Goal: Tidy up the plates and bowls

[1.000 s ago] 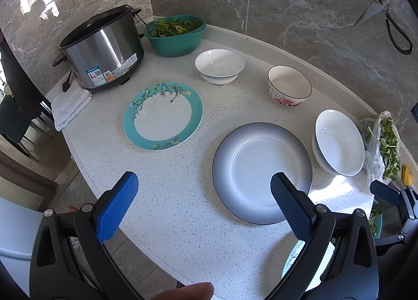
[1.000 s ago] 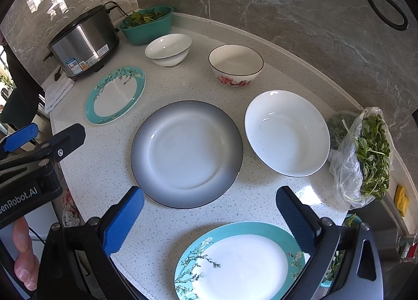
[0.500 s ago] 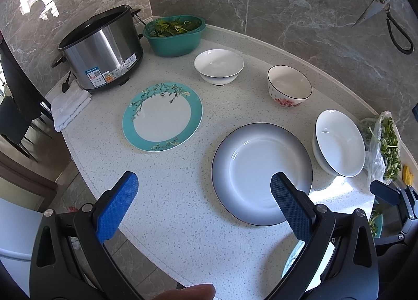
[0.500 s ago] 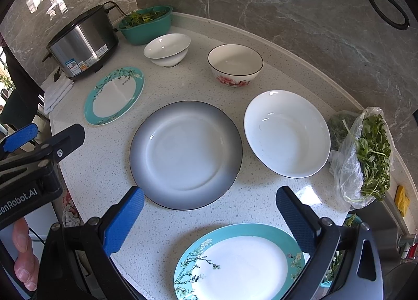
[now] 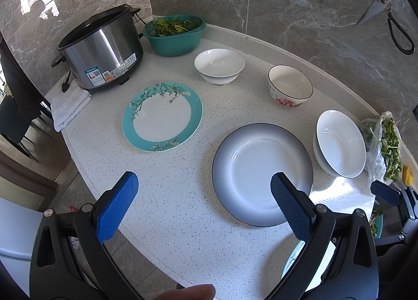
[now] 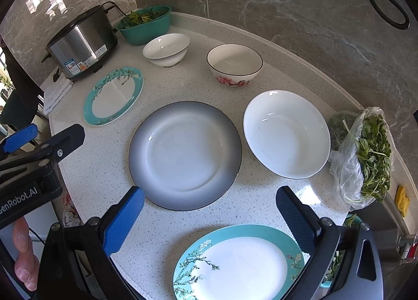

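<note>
I see greens heaped in the teal basin (image 5: 174, 35) and, perhaps spinach, in the bag (image 6: 365, 158); glossy round bowls sit empty. Both left tongs (image 5: 203, 200) and right tongs (image 6: 209, 217) gape wide, holding nothing.

Left wrist view: looks down and forward along the spread blue pads of the left gripper (image 5: 203, 195), from above the counter's (image 5: 183, 234) near left edge, facing the marble back wall. The cooker (image 5: 100, 47) in the far left corner lies fairly near.

Right wrist view: looks the same way between the right gripper's (image 6: 209, 205) pads, from further along the near edge toward the right, above a teal-rimmed plate (image 6: 239, 263) at that edge.

Shared field: the grey-rimmed plate (image 5: 262, 173) (image 6: 185, 154), the second teal-rimmed plate (image 5: 162, 116) (image 6: 113, 96), three bowls, cooker and back wall. Each view catches the other gripper at its side margin.
</note>
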{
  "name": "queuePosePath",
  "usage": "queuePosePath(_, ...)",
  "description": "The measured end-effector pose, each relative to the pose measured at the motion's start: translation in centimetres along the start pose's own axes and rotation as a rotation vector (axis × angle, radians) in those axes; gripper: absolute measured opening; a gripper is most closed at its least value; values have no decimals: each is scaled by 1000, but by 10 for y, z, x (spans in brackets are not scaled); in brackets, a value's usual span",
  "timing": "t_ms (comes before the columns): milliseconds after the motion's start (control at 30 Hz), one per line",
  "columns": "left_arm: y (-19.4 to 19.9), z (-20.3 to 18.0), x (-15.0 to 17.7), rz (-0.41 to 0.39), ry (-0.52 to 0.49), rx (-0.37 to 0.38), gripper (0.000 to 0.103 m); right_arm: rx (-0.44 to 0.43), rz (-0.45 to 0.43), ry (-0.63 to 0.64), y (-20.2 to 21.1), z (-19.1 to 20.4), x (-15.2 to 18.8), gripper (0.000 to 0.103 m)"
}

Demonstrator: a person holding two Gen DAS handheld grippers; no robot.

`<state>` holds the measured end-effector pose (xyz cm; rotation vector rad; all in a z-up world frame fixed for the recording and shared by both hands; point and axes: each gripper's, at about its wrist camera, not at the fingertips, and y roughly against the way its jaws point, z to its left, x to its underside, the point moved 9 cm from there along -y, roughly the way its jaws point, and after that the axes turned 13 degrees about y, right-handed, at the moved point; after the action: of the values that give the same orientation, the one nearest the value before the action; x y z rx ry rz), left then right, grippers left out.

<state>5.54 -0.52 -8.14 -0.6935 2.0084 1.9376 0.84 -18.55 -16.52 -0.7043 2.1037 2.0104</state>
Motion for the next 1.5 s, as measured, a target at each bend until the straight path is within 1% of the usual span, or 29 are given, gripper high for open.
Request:
queuePosePath(1033,-4,3,4,5,1,1,103,-1,2,-1,-1,0,1,103)
queuePosePath(1500,-16,11,8,25,8,-16,103,-18,15,6,-14,0,2,103)
